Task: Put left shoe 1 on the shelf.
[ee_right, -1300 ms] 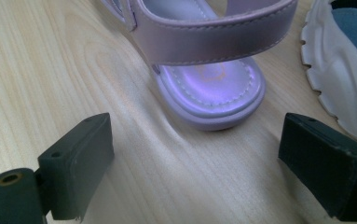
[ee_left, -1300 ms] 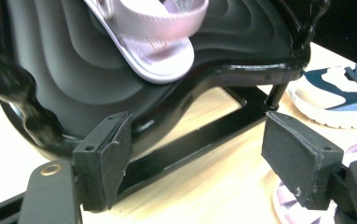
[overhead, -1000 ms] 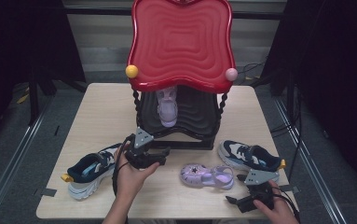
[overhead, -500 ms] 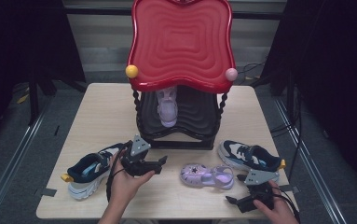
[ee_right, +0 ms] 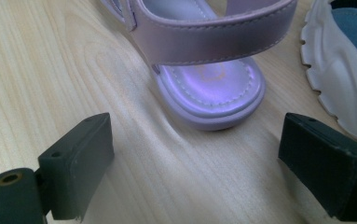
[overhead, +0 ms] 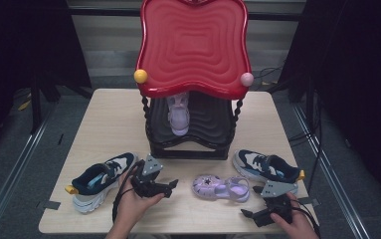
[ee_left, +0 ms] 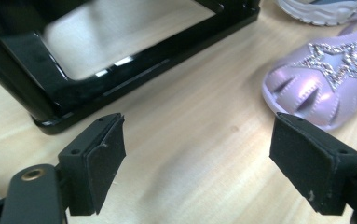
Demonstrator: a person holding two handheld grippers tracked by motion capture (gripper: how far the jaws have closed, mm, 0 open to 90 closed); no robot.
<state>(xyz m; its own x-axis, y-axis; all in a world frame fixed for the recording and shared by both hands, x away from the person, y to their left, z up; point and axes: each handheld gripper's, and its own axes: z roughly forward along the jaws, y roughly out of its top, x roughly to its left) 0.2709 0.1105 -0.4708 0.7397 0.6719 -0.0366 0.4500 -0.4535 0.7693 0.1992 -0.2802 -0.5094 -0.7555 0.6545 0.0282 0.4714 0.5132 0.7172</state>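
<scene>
You look to be loading shoes onto the black rack [overhead: 188,147] under the red top, and so far 1 lilac sandal [overhead: 179,115] sits on its shelf. Its mate, the purple sandal [overhead: 221,187], lies on the table [overhead: 108,114] between your 2 tools, toe toward the left one and heel strap toward the right one.

Your left gripper [overhead: 170,185] hovers low over the wood with its claw spread wide and nothing between the pads. The jaws have just been opening further. In the left gripper view the sandal's star-studded toe [ee_left: 323,81] sits at about 2 o'clock, just beyond the far pad, untouched.

Your right gripper [overhead: 246,215] is also spread and empty. In the right gripper view the sandal's heel [ee_right: 211,91] lies at 12 o'clock, just ahead of the pads.

Judging from this, the pick is not yet made. What is left: close on the sandal, carry it to the shelf beside its mate, then deal with the 2 sneakers, 1 at the table's 8 o'clock [overhead: 101,179] and 1 at 4 o'clock [overhead: 265,167].
</scene>
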